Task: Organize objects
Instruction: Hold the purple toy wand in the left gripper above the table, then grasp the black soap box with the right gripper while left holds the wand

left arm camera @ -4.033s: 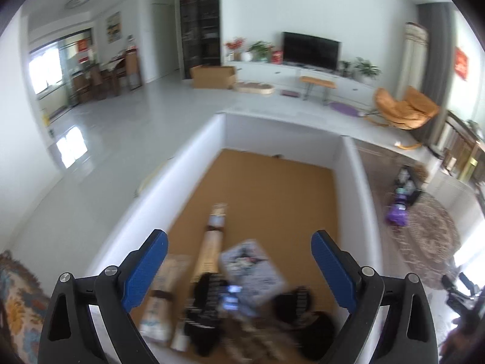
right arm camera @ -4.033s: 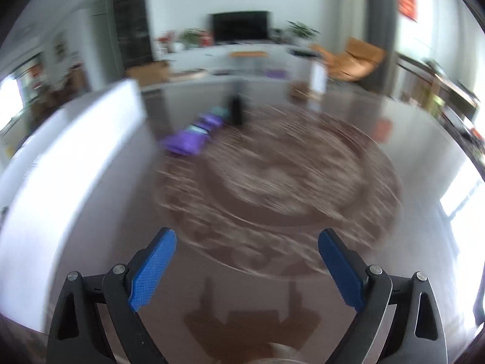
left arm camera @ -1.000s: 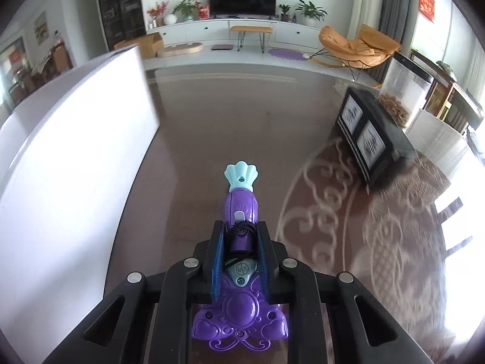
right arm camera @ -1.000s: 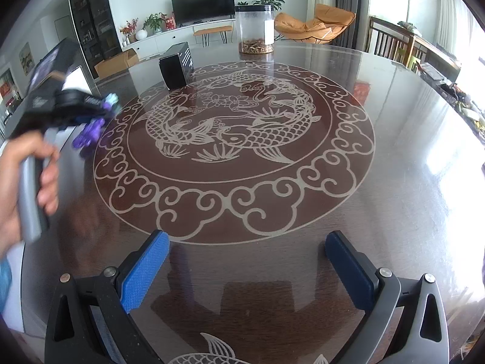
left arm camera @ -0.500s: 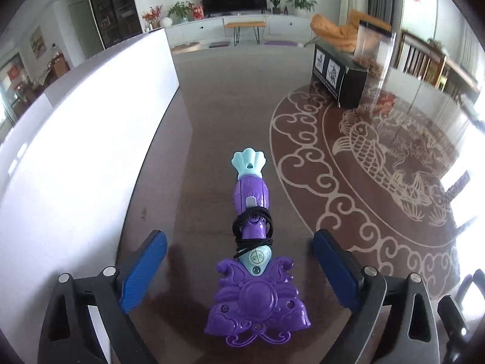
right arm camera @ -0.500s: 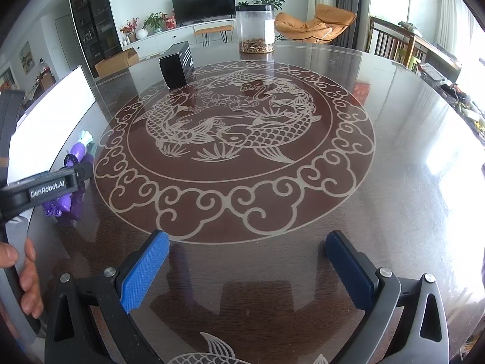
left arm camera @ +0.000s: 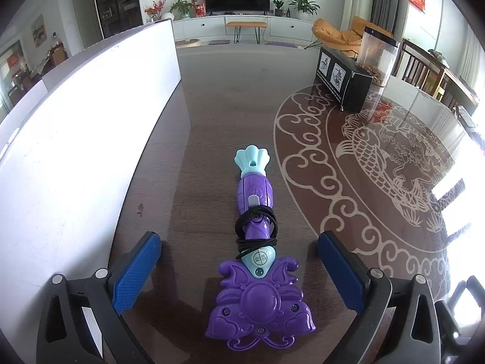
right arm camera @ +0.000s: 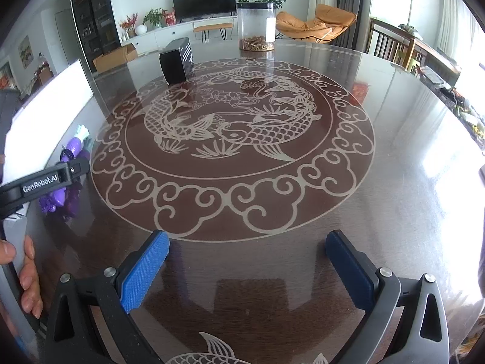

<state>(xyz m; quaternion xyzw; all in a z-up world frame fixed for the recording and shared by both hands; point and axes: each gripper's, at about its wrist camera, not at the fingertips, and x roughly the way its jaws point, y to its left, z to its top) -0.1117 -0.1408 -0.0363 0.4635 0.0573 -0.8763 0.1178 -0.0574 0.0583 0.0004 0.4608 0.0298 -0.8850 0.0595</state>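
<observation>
In the left wrist view, a tall white panel (left arm camera: 81,139) fills the left side of the frame, standing on the dark counter (left arm camera: 212,115) and running away toward the upper middle. Just right of it, in the lower middle, a purple toy wand (left arm camera: 257,257) lies flat on the counter, its ornate purple head nearest the camera, a black cord (left arm camera: 256,233) wound around its neck and its pale teal shell-shaped tip pointing up the frame. The left gripper (left arm camera: 239,265) has its jaws wide apart, one blue pad on each side of the wand's head, neither touching it. Further right, a black box (left arm camera: 344,83) with white characters sits in the upper right beside a clear jar (left arm camera: 377,57) holding brown contents, at the edge of the counter's pale fish-and-cloud inlay. In the right wrist view, a hand (right arm camera: 21,273) grips a handle at the far left edge, and the wand shows small at middle left, partly hidden behind the other tool's black arm. The right gripper (right arm camera: 247,265) stands with its jaws spread wide over bare counter at the bottom, nothing between them.
</observation>
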